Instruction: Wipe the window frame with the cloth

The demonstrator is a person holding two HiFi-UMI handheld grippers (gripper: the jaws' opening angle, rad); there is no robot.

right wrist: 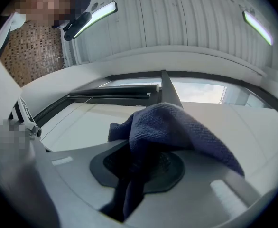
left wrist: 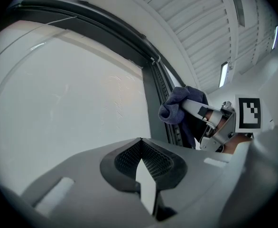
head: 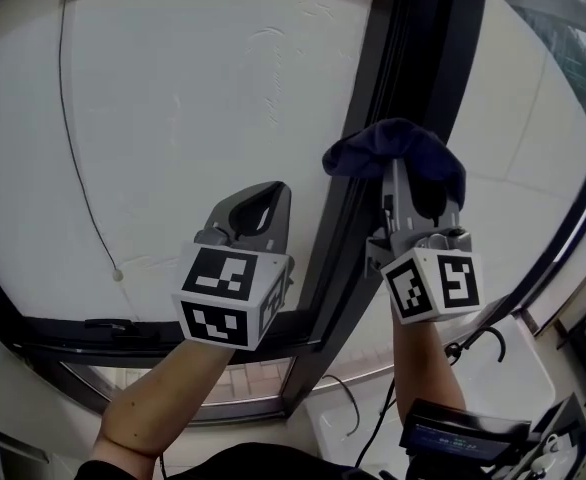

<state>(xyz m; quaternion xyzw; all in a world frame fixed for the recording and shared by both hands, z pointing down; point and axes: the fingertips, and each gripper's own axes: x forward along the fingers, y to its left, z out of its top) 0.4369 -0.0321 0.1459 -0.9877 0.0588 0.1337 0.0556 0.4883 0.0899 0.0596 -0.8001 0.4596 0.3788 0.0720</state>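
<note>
Clamping the dark blue cloth (right wrist: 177, 127) between its fingers, my right gripper (right wrist: 139, 151) has the fabric bunched over the jaw tips, with a tail hanging down through the slot between them. In the head view the same wad (head: 393, 146) caps that gripper (head: 413, 183), and its left lobe appears to touch the right-hand side of the dark upright of the window frame (head: 403, 48), about midway along the upright's visible length.

My left gripper (left wrist: 141, 139) is clenched on nothing: its tips meet, and only pale glass shows through the narrow slit behind them. It hovers just left of the upright (head: 263, 193), roughly level with the right gripper, in front of the glass pane (head: 173, 118).

Each gripper carries its marker cube (head: 228, 298) on the side away from the upright's top. Well left of the upright, a thin cord (head: 78, 168) hangs down the pane and ends in a small bead. The left gripper view shows the cloth (left wrist: 177, 106) against the upright (left wrist: 153, 87).
</note>
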